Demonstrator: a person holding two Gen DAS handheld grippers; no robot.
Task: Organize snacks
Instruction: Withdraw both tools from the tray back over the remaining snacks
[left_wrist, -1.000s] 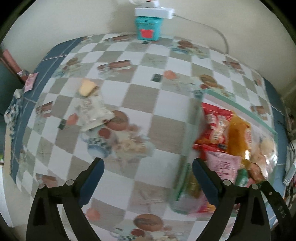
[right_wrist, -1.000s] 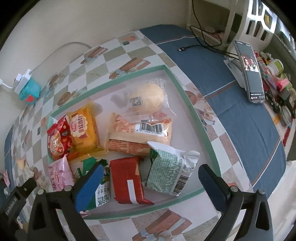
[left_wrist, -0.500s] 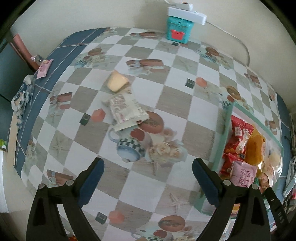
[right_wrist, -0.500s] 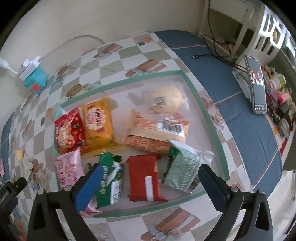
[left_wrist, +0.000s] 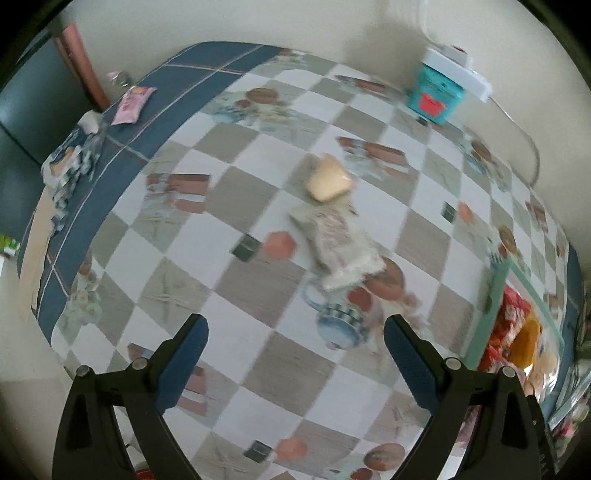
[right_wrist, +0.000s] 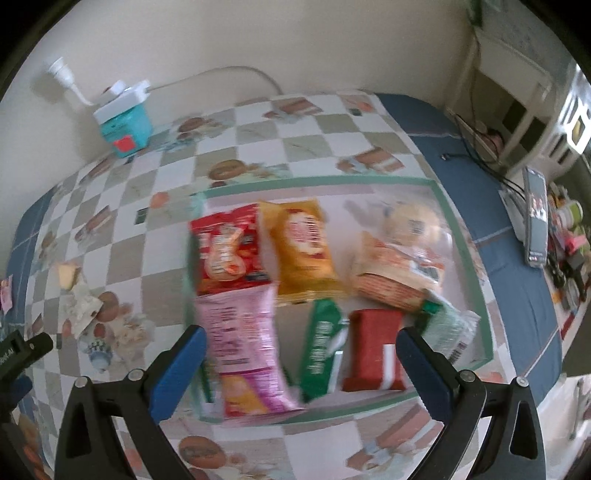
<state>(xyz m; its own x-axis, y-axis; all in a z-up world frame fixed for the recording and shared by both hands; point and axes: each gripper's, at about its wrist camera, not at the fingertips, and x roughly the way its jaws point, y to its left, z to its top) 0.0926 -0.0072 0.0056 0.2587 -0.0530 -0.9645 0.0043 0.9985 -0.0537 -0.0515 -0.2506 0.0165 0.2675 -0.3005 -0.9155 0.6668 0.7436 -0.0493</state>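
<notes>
A clear tray with a green rim (right_wrist: 369, 181) holds several snack packets: red (right_wrist: 227, 254), yellow (right_wrist: 304, 247), pink (right_wrist: 243, 347), green (right_wrist: 321, 350), dark red (right_wrist: 375, 350), a wrapped bun (right_wrist: 410, 221). Two loose snacks lie on the checked tablecloth: a small yellow cake (left_wrist: 328, 178) and a pale packet (left_wrist: 338, 245); both also show in the right wrist view, the cake (right_wrist: 68, 275) at far left. My left gripper (left_wrist: 295, 365) is open and empty, above the cloth short of the pale packet. My right gripper (right_wrist: 301, 369) is open and empty over the tray's near side.
A teal box with a white power strip on it (left_wrist: 437, 92) stands by the back wall. A small pink packet (left_wrist: 131, 104) lies on the blue border at left. A phone on a stand (right_wrist: 535, 221) and clutter are at right. The tray's edge (left_wrist: 495, 291) shows right of my left gripper.
My left gripper has swung left, away from the tray, bringing the two loose snacks toward the middle of its view. My right gripper has shifted over the tray's near side.
</notes>
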